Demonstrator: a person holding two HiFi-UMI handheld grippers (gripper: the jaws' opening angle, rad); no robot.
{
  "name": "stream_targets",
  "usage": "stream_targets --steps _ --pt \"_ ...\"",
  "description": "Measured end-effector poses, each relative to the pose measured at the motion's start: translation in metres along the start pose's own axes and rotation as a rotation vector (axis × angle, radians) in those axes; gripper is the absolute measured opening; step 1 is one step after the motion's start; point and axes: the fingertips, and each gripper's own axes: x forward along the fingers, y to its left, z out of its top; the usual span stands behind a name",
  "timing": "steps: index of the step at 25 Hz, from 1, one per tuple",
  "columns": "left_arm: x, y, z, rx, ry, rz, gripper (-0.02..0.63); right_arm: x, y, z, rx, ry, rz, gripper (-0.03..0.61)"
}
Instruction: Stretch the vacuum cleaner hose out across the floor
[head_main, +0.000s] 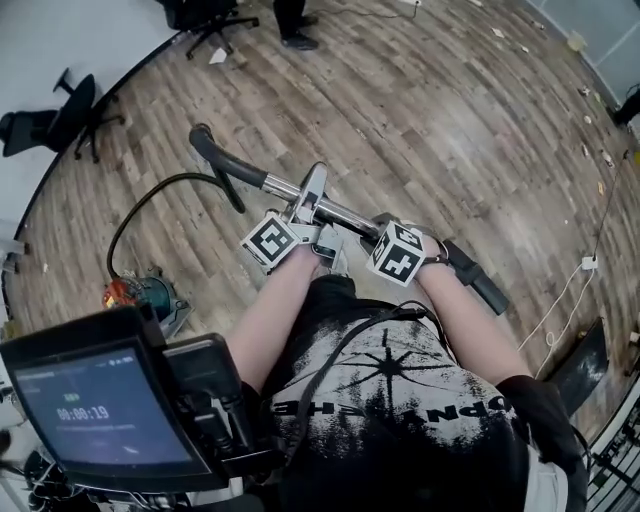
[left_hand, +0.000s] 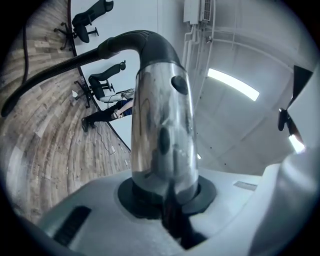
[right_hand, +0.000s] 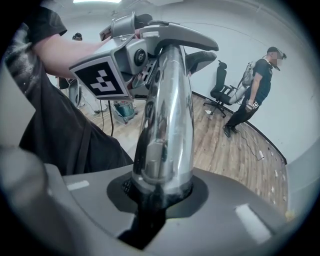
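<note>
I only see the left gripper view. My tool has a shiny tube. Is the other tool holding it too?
Observer: Yes. The right gripper view shows the right tool shut on the same chrome tube.
Operator: Where's the vacuum cleaner?
Observer: The head view shows the vacuum cleaner on the wooden floor, to the left of the person.
Operator: What's at the tube's other end?
Observer: In the head view, a black end section sticks out past the right tool.
</note>
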Motion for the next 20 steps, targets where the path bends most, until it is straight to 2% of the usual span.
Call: stream_targets --steps 1,4,5,10,14,20 --pt "0.015 0.004 0.005 0.005 0.011 0.001 0.046 0.002 -0.015 0.002 0.011 0.006 -0.003 0.077" --pt "0.05 0.015 0.037 0.168 0.057 0.005 0.048 0.009 -0.054 0.017 0.034 0.016 -0.006 0.074" --pt "0.06 0.018 0.049 0.187 0.061 -0.002 0.048 0.013 -0.066 0.026 0.034 0.02 -0.008 0.074" --pt "0.087 0.047 0.106 0.163 0.033 0.042 0.048 0.038 -0.114 0.067 0.001 0.03 -0.005 0.074" --pt "0.104 0.067 0.136 0.164 -0.011 0.064 0.048 0.056 -0.146 0.084 -0.04 0.037 0.015 0.074" --pt "0.095 0.098 0.168 0.18 -0.093 0.1 0.046 0.091 -0.158 0.102 -0.123 0.025 0.073 0.077"
